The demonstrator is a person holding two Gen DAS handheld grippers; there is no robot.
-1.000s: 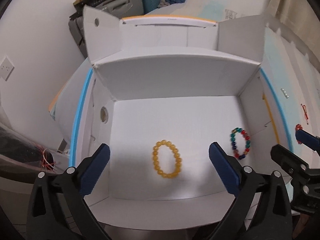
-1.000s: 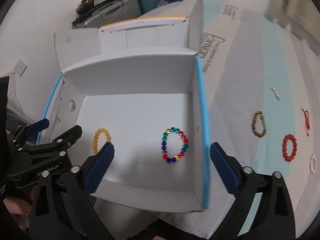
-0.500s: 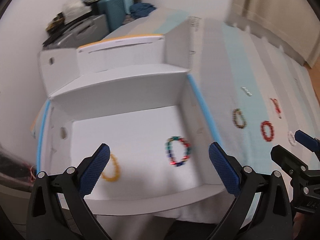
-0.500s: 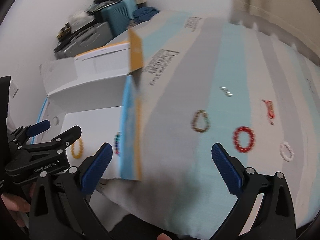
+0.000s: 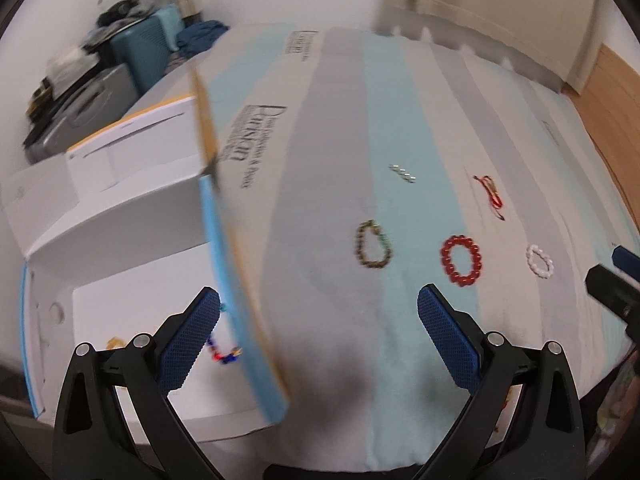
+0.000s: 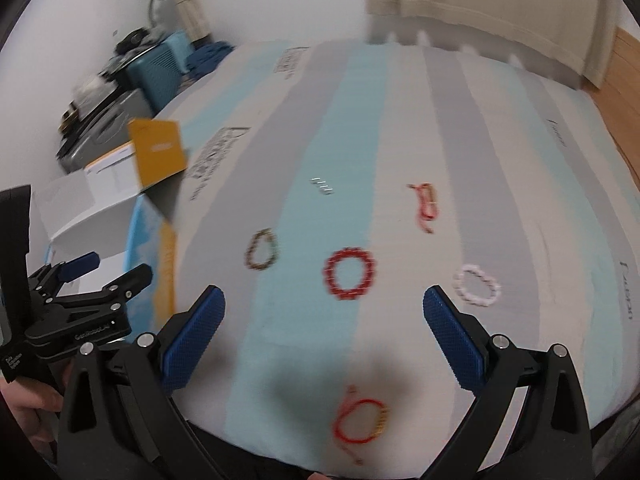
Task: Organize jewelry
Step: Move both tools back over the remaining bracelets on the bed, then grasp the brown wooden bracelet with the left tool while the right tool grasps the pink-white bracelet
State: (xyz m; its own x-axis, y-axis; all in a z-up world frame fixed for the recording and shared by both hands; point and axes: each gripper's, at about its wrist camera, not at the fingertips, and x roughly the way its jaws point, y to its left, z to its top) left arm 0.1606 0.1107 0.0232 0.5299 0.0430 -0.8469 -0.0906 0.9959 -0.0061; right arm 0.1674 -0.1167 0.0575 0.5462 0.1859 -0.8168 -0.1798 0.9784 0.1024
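Left gripper [image 5: 319,320], right gripper [image 6: 324,318]: jaws wide, empty, blue textured pads. Beaded red bracelet [image 6: 350,274] on striped bed [image 6: 400,120]; white cardboard box [image 5: 120,240].

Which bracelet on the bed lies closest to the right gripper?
The thin red cord bracelet, lying just below and between the right gripper's open fingers. The red bead bracelet, white one and brown one lie farther out.

Striped bed [image 6: 400,120], stuff scattered all over it

I can see the white box [image 5: 120,220] on its left side, then a brown-green bracelet [image 6: 262,250], red bead bracelet [image 6: 350,274], white bead bracelet [image 6: 477,285], red cords [image 6: 426,204] and a silver piece [image 6: 322,185].
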